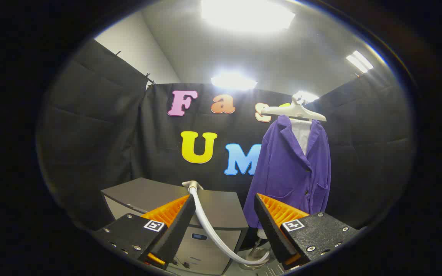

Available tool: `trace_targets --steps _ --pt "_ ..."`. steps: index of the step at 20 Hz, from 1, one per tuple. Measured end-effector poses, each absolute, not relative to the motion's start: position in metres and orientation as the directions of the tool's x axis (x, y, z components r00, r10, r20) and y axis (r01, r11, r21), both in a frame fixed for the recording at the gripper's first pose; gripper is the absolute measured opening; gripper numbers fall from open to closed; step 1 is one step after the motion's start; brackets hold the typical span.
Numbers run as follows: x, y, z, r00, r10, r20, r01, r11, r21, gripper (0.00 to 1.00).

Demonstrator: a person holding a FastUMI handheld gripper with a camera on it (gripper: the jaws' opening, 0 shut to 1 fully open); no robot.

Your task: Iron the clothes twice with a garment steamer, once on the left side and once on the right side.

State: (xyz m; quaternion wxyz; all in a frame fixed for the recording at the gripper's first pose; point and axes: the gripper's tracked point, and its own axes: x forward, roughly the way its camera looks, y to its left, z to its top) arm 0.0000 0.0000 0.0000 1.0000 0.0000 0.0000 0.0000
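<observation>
My jaws are standing wide, holding nothing; the steamer hose [209, 226] is curving between them. At one o'clock, the purple jacket [292, 168] is hanging lengthwise vertical.

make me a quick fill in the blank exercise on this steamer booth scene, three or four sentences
1. The purple jacket hangs on a white ____.
2. The hose curves between the fingers and rises to the top of the grey ____.
3. The gripper fingers stand ____, holding nothing.
4. Under the jacket's lapels shows a ____ shirt.

Missing words: hanger; steamer unit; open; white
</observation>
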Motion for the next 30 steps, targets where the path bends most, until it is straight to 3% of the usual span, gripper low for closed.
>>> trace_targets --steps 9,17,21,24,30 --pt "-0.014 -0.041 0.041 0.994 0.102 0.047 -0.103 0.994 0.02 0.95" --pt "-0.052 -0.065 0.085 0.98 0.172 0.098 -0.164 0.983 -0.081 0.95" --pt "-0.052 -0.053 0.091 0.975 0.218 0.034 -0.215 0.974 -0.072 0.95" --pt "-0.039 -0.046 0.107 0.96 0.273 0.061 -0.269 0.961 -0.063 0.95" --pt "0.032 -0.033 0.105 0.961 0.275 -0.006 -0.275 0.96 0.045 0.95"
